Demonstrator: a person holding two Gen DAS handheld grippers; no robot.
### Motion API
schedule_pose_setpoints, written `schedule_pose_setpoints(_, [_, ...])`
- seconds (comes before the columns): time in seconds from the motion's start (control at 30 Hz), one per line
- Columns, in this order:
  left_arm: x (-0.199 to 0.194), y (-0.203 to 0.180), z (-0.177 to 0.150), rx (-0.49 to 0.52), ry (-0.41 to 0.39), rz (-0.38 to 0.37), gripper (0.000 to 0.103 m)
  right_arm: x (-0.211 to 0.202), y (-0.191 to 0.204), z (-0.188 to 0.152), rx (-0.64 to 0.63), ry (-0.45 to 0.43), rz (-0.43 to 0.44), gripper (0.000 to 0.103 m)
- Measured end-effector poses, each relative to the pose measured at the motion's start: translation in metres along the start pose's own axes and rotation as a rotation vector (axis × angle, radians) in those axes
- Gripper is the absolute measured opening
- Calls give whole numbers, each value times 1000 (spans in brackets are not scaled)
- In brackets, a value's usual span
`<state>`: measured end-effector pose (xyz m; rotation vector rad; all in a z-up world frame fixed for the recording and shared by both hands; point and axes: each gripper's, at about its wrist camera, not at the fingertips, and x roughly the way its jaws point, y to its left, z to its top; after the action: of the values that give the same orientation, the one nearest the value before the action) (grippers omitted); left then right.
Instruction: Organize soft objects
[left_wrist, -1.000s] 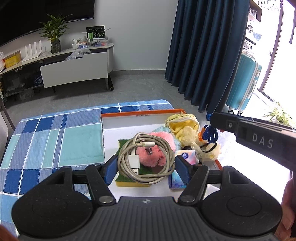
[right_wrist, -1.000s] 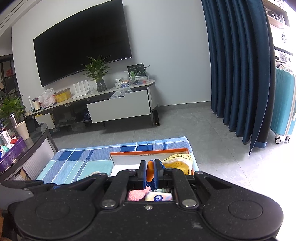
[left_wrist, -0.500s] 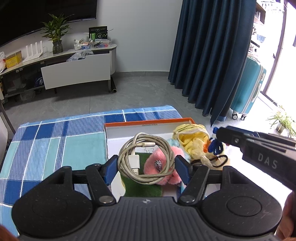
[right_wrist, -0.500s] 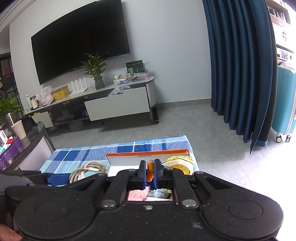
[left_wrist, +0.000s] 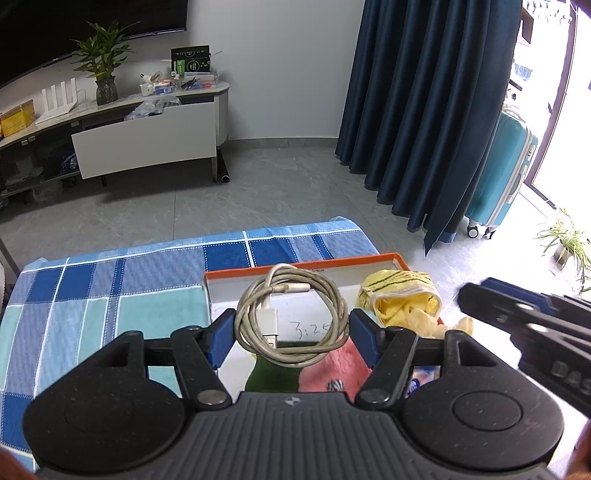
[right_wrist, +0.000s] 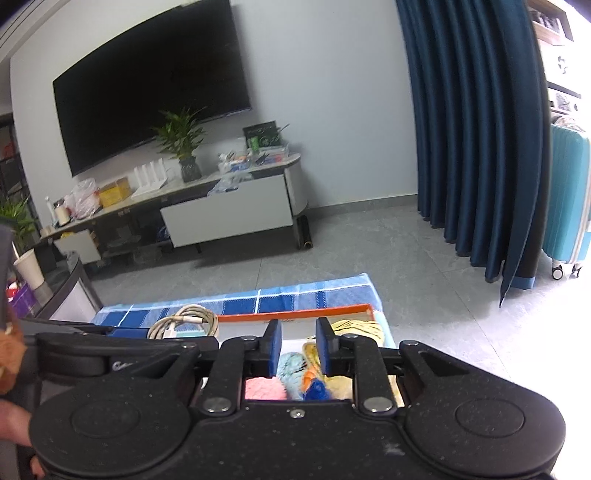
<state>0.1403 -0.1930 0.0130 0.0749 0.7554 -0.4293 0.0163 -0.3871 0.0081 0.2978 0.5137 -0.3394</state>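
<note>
A coiled white charging cable (left_wrist: 291, 317) hangs between the blue pads of my left gripper (left_wrist: 293, 332), which is shut on it above the orange-rimmed white box (left_wrist: 303, 266). In the box lie a yellow cloth (left_wrist: 402, 306), a pink fluffy item (left_wrist: 332, 369) and a green sponge (left_wrist: 273, 376). My right gripper (right_wrist: 298, 343) hovers over the box's right part and its jaws are opening, with nothing pressed between the pads. Under it lies an orange and blue item (right_wrist: 314, 387) beside a teal fluffy piece (right_wrist: 290, 369). The right gripper's tip (left_wrist: 480, 295) shows at the right of the left wrist view.
The box stands on a blue checked cloth (left_wrist: 110, 295) covering the table, near its far right corner. Beyond are grey floor, a TV cabinet (right_wrist: 229, 218), dark blue curtains (left_wrist: 424, 110) and a teal suitcase (left_wrist: 506, 166).
My left gripper has carried the cable up and back from the pile in the box. The right gripper's jaws have parted, and the orange piece they pinched now lies below them.
</note>
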Motion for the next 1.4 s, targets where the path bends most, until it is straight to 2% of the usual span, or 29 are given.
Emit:
schedule_pose_setpoints(0.13, [9, -4, 5, 22, 11, -23, 67, -12, -10, -2, 15, -35, -24, 34])
schedule_pose_setpoints(0.3, [21, -14, 13, 37, 18, -74, 66, -24, -19, -6, 33, -42, -30, 34])
schedule_pose_setpoints(0.37, [24, -17, 16, 37, 24, -108, 79, -28, -21, -8, 33, -48, -32, 34])
schedule_pose_setpoints(0.5, [18, -19, 15, 39, 10, -127, 79, -34, -20, -9, 30, -53, -30, 34])
schedule_pose_setpoints(0.7, [0, -7, 12, 1, 1, -67, 81, -42, -17, -9, 31, -66, -11, 34])
schedule_pose_setpoints(0.77, [-11, -4, 7, -8, -3, -42, 85, -46, -15, -10, 19, -68, -13, 35])
schedule_pose_setpoints(0.87, [-30, -5, -6, -5, -11, 3, 89, -52, -14, -13, 6, -52, 6, 41])
schedule_pose_setpoints(0.93, [-42, -5, -15, -18, -11, 33, 91, -57, -8, -17, -13, -50, 4, 49])
schedule_pose_setpoints(1.07, [-67, -7, -36, -54, -11, 64, 94, -67, -4, -24, -24, -36, 10, 55])
schedule_pose_setpoints(1.13, [-78, -11, -46, -63, -17, 69, 96, -72, -1, -30, -38, -12, 10, 62])
schedule_pose_setpoints(1.23, [-89, -18, -59, -66, -20, 103, 103, -81, 3, -40, -53, 11, 7, 64])
schedule_pose_setpoints(1.4, [-102, -27, -82, -67, -11, 141, 103, -94, 5, -57, -60, 42, -3, 66])
